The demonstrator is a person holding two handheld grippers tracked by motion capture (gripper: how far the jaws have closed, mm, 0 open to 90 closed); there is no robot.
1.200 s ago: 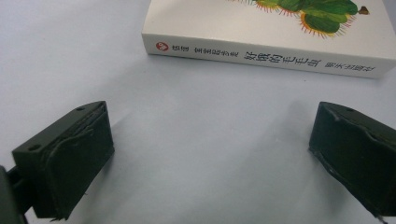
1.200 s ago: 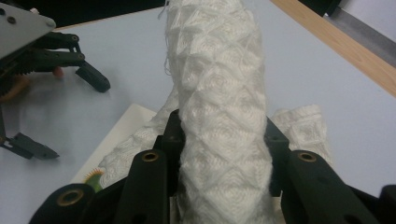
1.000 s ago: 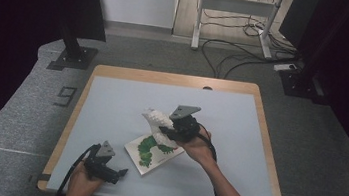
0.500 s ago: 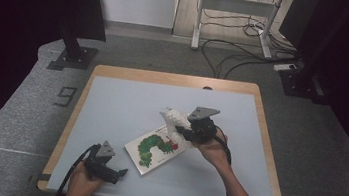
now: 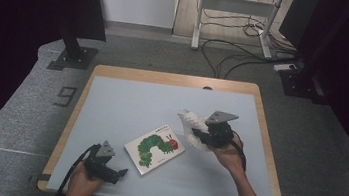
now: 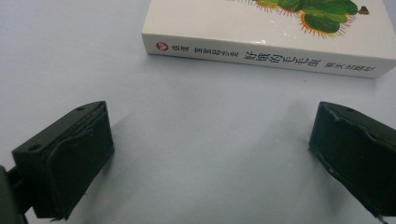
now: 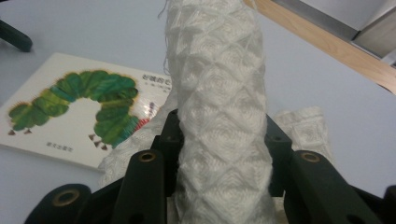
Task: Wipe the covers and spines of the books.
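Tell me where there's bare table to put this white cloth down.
Free: the far half of the table, beyond the book, and the near right corner. Crowded: the middle, where the book lies between the left gripper and the right gripper clamping the white cloth.

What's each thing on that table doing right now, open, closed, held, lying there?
Book: closed, lying flat on the table, cover up.
White knit cloth: bunched, pinched in the right gripper.
Right gripper: shut on the cloth.
Left gripper: open, holding nothing, facing the book's spine.
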